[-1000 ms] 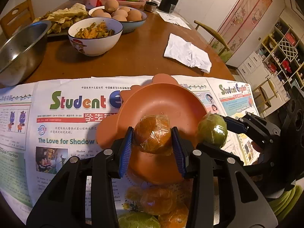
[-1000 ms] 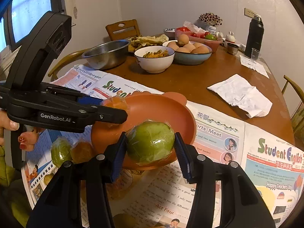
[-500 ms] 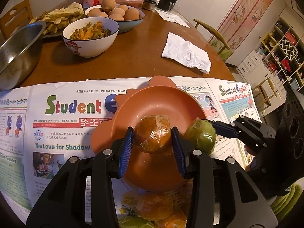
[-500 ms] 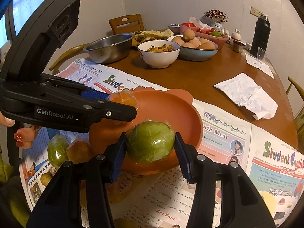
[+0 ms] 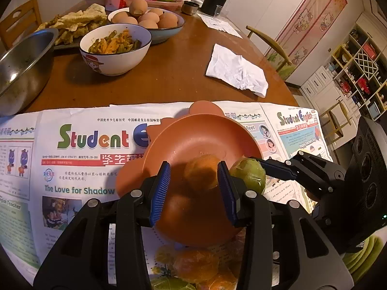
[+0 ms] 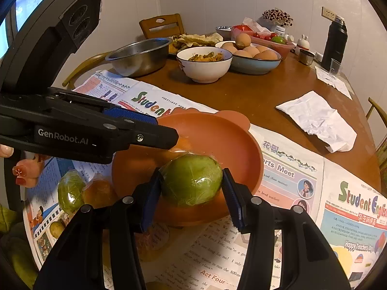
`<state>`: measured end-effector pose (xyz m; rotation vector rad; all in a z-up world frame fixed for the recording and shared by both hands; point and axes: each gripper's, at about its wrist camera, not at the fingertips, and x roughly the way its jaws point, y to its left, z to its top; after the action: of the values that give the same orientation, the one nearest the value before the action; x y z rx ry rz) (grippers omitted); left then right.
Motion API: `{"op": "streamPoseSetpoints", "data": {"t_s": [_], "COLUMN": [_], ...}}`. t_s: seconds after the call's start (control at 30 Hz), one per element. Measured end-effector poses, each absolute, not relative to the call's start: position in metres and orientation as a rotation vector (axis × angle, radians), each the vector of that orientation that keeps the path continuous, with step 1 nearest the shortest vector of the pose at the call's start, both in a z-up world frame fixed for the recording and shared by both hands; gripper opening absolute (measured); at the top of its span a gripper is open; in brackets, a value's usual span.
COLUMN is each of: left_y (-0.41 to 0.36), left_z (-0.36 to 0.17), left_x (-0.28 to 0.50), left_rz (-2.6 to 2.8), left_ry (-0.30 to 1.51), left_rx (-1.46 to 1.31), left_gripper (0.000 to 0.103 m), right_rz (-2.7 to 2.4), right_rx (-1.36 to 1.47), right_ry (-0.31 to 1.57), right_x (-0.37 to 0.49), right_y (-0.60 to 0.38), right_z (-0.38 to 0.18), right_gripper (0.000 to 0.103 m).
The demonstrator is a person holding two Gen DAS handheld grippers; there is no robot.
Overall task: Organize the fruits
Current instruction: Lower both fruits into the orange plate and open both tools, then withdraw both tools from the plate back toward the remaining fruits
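An orange bear-eared plate (image 5: 193, 140) (image 6: 225, 140) lies on newspaper. My left gripper (image 5: 193, 186) is open over it; a wrapped orange fruit (image 5: 200, 171), blurred, sits loose between the fingers, touching neither pad. My right gripper (image 6: 191, 191) is shut on a wrapped green fruit (image 6: 192, 180) (image 5: 249, 175) at the plate's near rim. Several wrapped orange and green fruits (image 5: 193, 265) (image 6: 82, 191) lie on the paper in front of the plate.
Behind the newspaper (image 5: 79, 169) stand a steel bowl (image 5: 21, 65), a white bowl of food (image 5: 113, 48), a bowl of eggs (image 5: 150, 19), a crumpled napkin (image 5: 237, 72) and a black flask (image 6: 336, 43). The table edge is at the right.
My left gripper has opened and let go of the orange fruit, which has dropped towards the plate. My right gripper has moved the green fruit further over the plate's rim.
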<state>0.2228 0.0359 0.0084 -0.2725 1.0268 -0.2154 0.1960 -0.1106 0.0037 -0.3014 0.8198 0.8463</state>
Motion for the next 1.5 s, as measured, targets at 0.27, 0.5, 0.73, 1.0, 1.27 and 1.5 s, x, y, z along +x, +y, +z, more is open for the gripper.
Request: {"op": "streamPoseSetpoints", "data": {"t_s": [0.27, 0.5, 0.73, 1.0, 1.27, 1.5], "left_y": [0.036, 0.036, 0.036, 0.034, 0.034, 0.036], "left_z": [0.009, 0.01, 0.016, 0.024, 0.035, 0.041], "left_x": [0.222, 0.221, 0.216, 0.205, 0.193, 0.183], "left_rz": [-0.218, -0.216, -0.208, -0.199, -0.174, -0.146], "left_ry": [1.026, 1.02, 1.005, 0.98, 0.935, 0.903], "left_rx": [-0.276, -0.275, -0.275, -0.267, -0.253, -0.243], "left_gripper": [0.032, 0.032, 0.032, 0.05, 0.065, 0.077], "right_rz": [0.833, 0.83, 0.801, 0.776, 0.754, 0.739], "right_rx": [-0.299, -0.282, -0.286, -0.288, -0.281, -0.276], "right_ry": [0.844, 0.824, 0.797, 0.761, 0.745, 0.733], "right_x": [0.2, 0.199, 0.19, 0.182, 0.177, 0.171], "right_y": [-0.109, -0.113, -0.12, -0.126, -0.131, -0.134], "right_z": [0.0, 0.006, 0.013, 0.022, 0.025, 0.028], "right_gripper": [0.05, 0.056, 0.071, 0.078, 0.085, 0.089]}}
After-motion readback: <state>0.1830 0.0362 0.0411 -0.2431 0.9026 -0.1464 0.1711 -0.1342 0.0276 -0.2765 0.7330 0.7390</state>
